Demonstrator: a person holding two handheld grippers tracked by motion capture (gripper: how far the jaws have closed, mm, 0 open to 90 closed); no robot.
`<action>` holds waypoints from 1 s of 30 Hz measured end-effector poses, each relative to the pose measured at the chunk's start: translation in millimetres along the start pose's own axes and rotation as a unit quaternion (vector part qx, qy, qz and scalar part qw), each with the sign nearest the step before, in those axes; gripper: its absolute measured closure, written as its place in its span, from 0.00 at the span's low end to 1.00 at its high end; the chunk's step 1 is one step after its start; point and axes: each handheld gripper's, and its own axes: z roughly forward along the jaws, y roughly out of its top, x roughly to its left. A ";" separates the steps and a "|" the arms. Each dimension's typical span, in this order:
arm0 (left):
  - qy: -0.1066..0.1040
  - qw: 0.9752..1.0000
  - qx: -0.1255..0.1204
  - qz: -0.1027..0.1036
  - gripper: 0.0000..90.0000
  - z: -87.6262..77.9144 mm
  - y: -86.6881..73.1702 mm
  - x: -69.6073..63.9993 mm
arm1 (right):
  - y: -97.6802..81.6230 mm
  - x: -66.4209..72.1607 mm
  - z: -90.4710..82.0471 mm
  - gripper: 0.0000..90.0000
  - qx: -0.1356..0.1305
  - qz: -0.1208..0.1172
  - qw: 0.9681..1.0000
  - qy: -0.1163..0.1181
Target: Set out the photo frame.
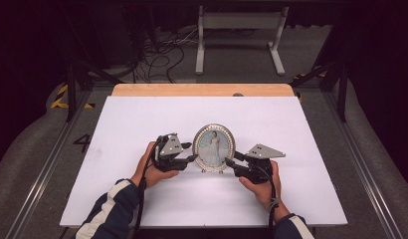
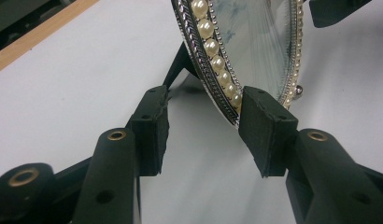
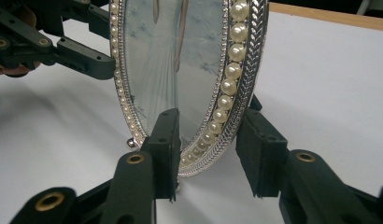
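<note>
Your oval picture frame (image 1: 213, 148) stands upright near the middle of the white surface (image 1: 142, 124), rimmed with pearl beads around a photo of a figure in a long pale dress; no writing is readable on it. Your left claw (image 2: 203, 133) straddles the frame's left edge, one pad against the beaded front, the other clear behind. Your right claw (image 3: 209, 156) brackets the right edge, jaws apart; whether they press it, you cannot tell.

Oval picture frame (image 1: 213, 148) upright mid desk (image 1: 142, 119), left gripper (image 1: 192, 159) & right gripper (image 1: 229, 163) flanking its edges, blocking side access, far, left & right desk areas open, near strip taken by forearms.
</note>
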 end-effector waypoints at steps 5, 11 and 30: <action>0.006 1.000 -0.001 0.001 0.60 1.1 0.6 -1.4 | 0.4 1.1 -1.5 0.70 0.004 -0.004 1.000 -0.004; 0.003 1.000 0.000 0.000 0.60 0.8 -0.3 -1.2 | 0.8 1.7 -1.3 0.69 0.006 -0.013 1.000 -0.009; -0.018 0.999 0.015 0.030 0.53 -2.0 0.9 -17.7 | 5.7 2.6 -11.7 0.64 0.010 -0.060 0.998 -0.027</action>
